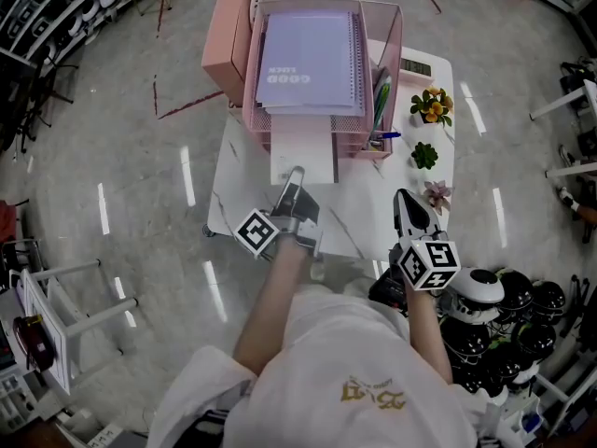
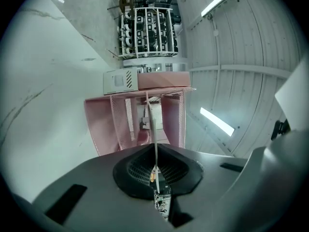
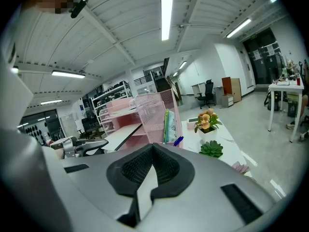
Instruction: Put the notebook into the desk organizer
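A pink mesh desk organizer [image 1: 392, 26] stands at the back of the white table [image 1: 354, 217]. A lavender spiral notebook [image 1: 311, 59] lies on its top tray. A thin white notebook [image 1: 303, 152] sticks out of a lower shelf toward me. My left gripper [image 1: 296, 174] is shut on its near edge. In the left gripper view the notebook [image 2: 150, 124] runs edge-on from the left gripper [image 2: 155, 149] into the organizer [image 2: 104, 124]. My right gripper [image 1: 403, 197] hovers over the table's front right, shut and holding nothing. In the right gripper view, the right gripper [image 3: 153, 148] faces the organizer [image 3: 152, 110].
Pens [image 1: 381, 101] stand in the organizer's right compartment. A pink box [image 1: 227, 31] sits against its left side. A calculator [image 1: 415, 66], an orange-flowered plant [image 1: 431, 105], a green succulent [image 1: 424, 155] and a pink succulent [image 1: 437, 193] line the table's right edge. Helmets [image 1: 504, 297] lie on the floor at right.
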`<state>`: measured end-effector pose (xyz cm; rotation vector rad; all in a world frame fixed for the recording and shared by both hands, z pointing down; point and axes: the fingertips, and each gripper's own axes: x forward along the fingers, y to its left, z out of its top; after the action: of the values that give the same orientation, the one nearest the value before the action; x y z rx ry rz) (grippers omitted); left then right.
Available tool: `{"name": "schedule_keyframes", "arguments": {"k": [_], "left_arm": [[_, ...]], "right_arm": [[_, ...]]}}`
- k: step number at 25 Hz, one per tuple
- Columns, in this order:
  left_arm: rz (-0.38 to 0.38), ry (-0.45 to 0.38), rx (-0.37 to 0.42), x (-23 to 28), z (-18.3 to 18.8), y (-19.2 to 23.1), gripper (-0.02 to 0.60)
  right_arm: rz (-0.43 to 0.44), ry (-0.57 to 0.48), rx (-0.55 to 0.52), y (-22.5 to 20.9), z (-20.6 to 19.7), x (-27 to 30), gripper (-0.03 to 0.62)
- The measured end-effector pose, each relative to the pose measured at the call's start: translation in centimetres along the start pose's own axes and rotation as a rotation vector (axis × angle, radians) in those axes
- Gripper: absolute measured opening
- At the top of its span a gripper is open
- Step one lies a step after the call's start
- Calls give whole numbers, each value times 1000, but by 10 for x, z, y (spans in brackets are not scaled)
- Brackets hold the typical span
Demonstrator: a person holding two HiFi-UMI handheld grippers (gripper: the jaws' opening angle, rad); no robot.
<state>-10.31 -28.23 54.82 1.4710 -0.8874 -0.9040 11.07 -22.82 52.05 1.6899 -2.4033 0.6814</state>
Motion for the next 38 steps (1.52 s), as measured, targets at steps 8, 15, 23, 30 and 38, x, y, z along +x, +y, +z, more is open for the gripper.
{"name": "schedule_keyframes", "arguments": {"k": [8, 15, 23, 30, 38], "left_arm": [[36, 26, 34, 22, 7, 5, 29], [53, 47, 44, 35, 12, 9, 41], [84, 80, 68, 44, 17, 13, 74], [144, 61, 98, 42, 21, 25, 167], [133, 31, 162, 32, 22, 13, 247]], "right_arm": [[4, 11, 13, -12, 5, 20, 12], [21, 26, 18, -13, 6, 33, 12], [28, 34, 23, -16, 5, 37, 12], [24, 22, 27, -20, 6, 34, 12], [21, -7, 20, -19, 11, 21, 12]]}}
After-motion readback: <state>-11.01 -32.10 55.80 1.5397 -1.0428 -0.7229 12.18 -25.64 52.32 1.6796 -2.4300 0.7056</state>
